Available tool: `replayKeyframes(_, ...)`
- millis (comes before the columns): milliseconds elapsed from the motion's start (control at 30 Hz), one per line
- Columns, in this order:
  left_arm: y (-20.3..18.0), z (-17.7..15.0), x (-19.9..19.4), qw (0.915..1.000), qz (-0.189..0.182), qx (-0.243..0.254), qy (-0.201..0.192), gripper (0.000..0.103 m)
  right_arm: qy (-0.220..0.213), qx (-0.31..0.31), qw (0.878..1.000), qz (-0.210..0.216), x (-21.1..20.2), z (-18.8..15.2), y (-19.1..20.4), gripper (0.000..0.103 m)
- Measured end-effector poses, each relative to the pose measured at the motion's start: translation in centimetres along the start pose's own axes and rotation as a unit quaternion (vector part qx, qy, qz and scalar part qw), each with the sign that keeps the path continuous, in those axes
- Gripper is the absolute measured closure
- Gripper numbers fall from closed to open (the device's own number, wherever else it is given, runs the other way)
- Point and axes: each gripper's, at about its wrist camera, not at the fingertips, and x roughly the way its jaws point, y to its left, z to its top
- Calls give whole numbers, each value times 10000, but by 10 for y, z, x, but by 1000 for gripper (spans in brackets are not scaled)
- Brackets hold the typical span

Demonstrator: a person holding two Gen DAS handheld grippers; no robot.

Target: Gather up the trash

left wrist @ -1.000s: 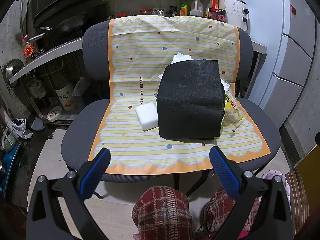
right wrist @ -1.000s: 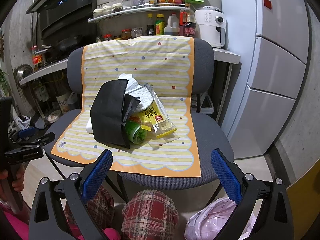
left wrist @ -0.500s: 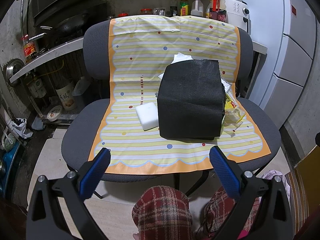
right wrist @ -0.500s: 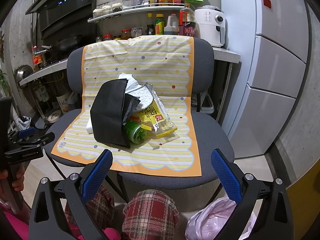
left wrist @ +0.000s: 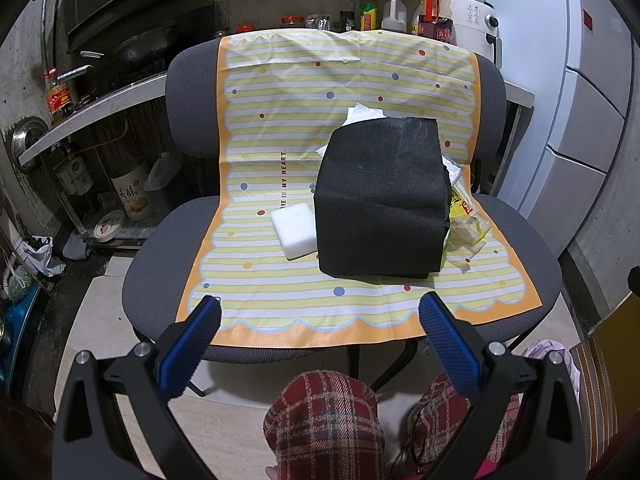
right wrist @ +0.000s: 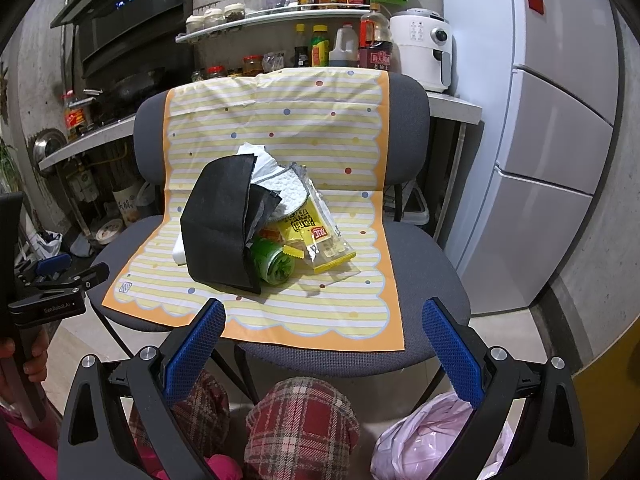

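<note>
Kitchen scene, L to R: the left gripper [left wrist: 318, 316] hovers w/ jaws wide open, empty, short of the chair's [left wrist: 160, 256] front edge. On the seat, over a striped yellow mat [left wrist: 280, 120], a white foam block [left wrist: 295, 229] touches the left side of a black fabric bag [left wrist: 380, 200]. The bag lies tipped, mouth to the right, trash spilling out: white tissue [right wrist: 266, 162], a green bottle [right wrist: 274, 262], a yellow snack wrapper [right wrist: 320, 236]. The right gripper [right wrist: 324, 320] hangs w/ jaws spread too, holding nothing, near the seat front. A pink plastic bag [right wrist: 424, 440] sits on the floor by the person's plaid-clad knees [right wrist: 300, 428].
</note>
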Motion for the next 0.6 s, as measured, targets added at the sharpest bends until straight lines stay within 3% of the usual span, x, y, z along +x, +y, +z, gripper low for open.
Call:
replayKeyframes(267,0,-2,8,9999,52,18,103,7,-107,90,9993,352,16,-3,-1,6)
replayKeyframes(433,2,-3,24,9997,-3,8,231,7,-243,-246,9971,680,37,1,9,6)
replayKeyframes(600,3,-7,41,9992,236,56,320,7,-309,-602,9933,941,60,8,27,6)
